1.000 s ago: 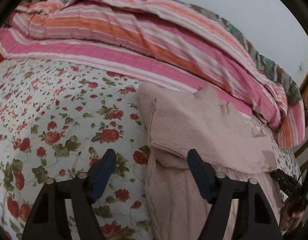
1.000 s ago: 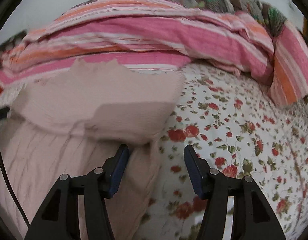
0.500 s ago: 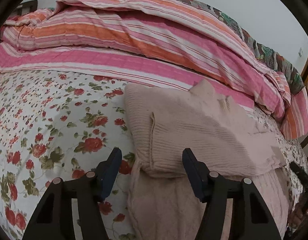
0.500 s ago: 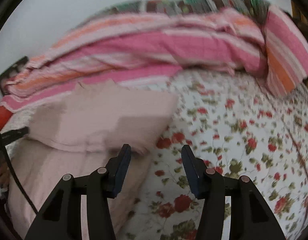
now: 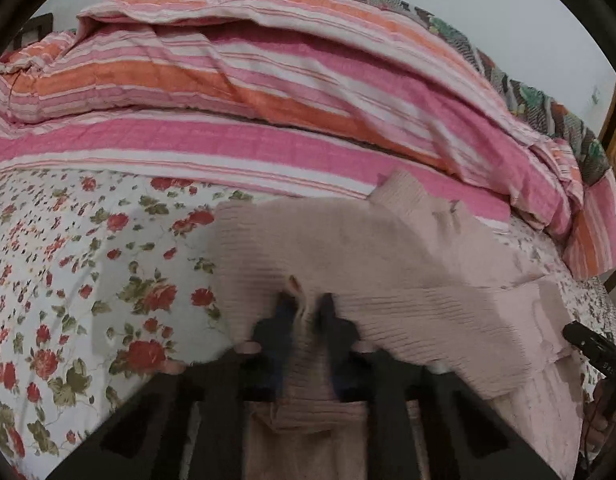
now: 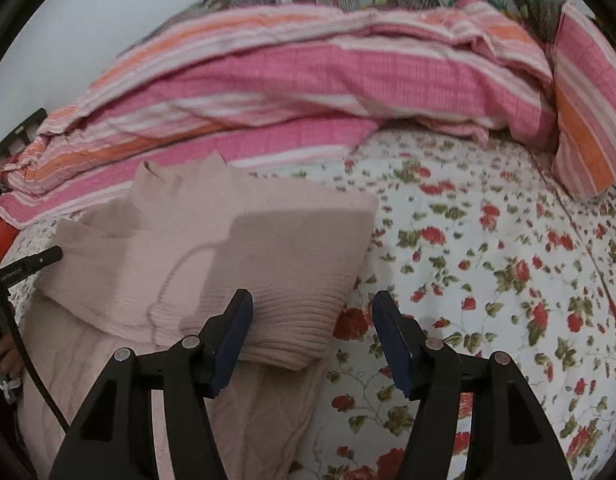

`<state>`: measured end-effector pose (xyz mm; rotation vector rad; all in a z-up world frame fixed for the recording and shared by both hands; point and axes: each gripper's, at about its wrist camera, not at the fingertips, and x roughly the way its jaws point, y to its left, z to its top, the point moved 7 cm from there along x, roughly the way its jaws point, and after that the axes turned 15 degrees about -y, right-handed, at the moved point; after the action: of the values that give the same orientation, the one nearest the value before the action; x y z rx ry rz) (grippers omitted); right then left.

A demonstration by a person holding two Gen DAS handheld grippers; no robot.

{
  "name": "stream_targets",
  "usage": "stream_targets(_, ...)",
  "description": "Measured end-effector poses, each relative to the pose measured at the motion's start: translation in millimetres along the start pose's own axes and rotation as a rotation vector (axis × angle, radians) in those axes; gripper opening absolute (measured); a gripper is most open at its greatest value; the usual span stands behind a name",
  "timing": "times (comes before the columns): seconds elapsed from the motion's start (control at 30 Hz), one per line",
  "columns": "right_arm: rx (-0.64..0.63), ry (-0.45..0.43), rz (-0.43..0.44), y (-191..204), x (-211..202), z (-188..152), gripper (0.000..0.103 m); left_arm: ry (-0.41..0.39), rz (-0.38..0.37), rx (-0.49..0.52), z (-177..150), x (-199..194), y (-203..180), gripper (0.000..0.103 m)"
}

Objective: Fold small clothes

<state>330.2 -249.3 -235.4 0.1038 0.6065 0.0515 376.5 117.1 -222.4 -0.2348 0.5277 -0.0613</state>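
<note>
The pale pink knit sweater point(image 5: 387, 264) lies partly folded on the bed's floral sheet point(image 5: 88, 260), its ribbed upper layer doubled over the lower part, just in front of the striped pink and orange quilt point(image 5: 268, 92) heaped along the wall. The left gripper point(image 5: 306, 312) has its fingers drawn close together, pinching a ridge of the sweater's near edge; this view is blurred. The right gripper point(image 6: 311, 334) hangs wide open and holds nothing, its left finger point(image 6: 234, 334) over the sweater's right corner, the other over the sheet.
</note>
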Motion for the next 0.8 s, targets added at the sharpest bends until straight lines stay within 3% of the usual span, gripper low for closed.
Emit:
stream_targets(0.1,0.019,-0.052,0.007,-1.8,-7.4,9.9,0.061,-0.113,-0.035,-0.032,20.7,-16.1,1.7,0.005)
stream_targets(0.17,0.015,-0.06,0.003,-1.6,-7.1,12.3,0.061,-0.146,0.005,-0.038,29.0,-16.6,7.3,0.005)
stream_targets(0.3,0.006,0.035,-0.029,-4.8,13.1,-2.6,0.061,-0.037,0.048,-0.046,12.6,3.2,14.8,0.006)
stream_targets(0.37,0.037,0.035,-0.017,-8.1,13.3,-3.2,0.061,-0.007,0.059,-0.058,7.3,5.1,17.2,0.008)
stream_targets(0.47,0.044,0.02,-0.024,-10.1,5.8,1.4,0.061,0.007,0.056,-0.047,6.7,1.7,15.7,0.019)
stream_targets(0.63,0.013,-0.042,-0.01,-6.6,-23.9,5.0,0.061,-0.001,0.089,0.041,-2.7,-15.2,6.3,0.051)
stream_targets(0.8,0.029,-0.085,-0.002,-11.3,-59.3,3.3,0.061,-0.037,0.071,0.067,-11.7,-48.5,-6.4,0.051)
